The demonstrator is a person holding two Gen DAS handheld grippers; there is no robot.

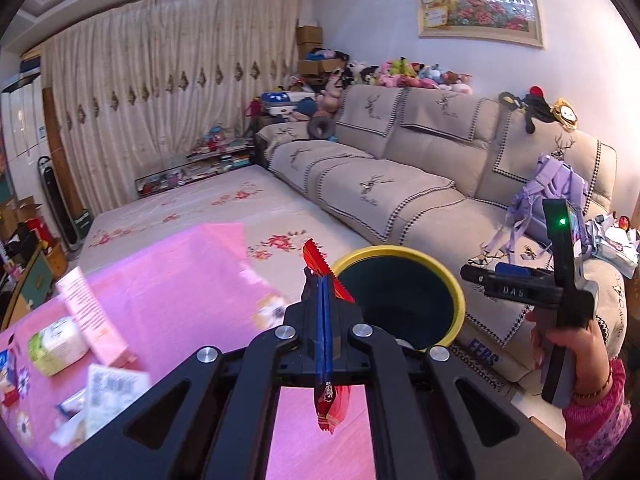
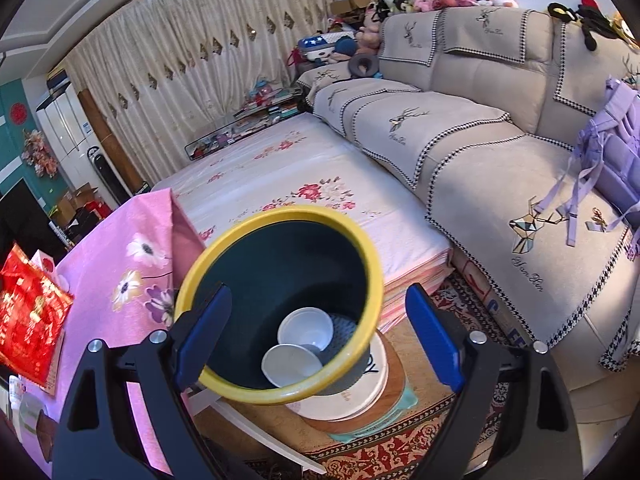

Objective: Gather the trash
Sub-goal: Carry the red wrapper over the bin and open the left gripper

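Left tool [image 1: 326, 308] clenches a red wrapper [image 1: 330, 404] toward the yellow-rimmed bin [image 1: 400, 304] at one o'clock, for dropping; right tool [image 2: 316, 336] gapes empty.

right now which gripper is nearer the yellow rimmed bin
Right. The right gripper has its open jaws on either side of the yellow-rimmed bin. The left gripper, shut on a red wrapper, is short of the rim.

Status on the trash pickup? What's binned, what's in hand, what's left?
Binned: two white round containers lie in the yellow-rimmed bin. In hand: the left gripper is shut on a red wrapper, near the rim but not yet over it. The right gripper is open, empty. Left: packets on the pink tablecloth.
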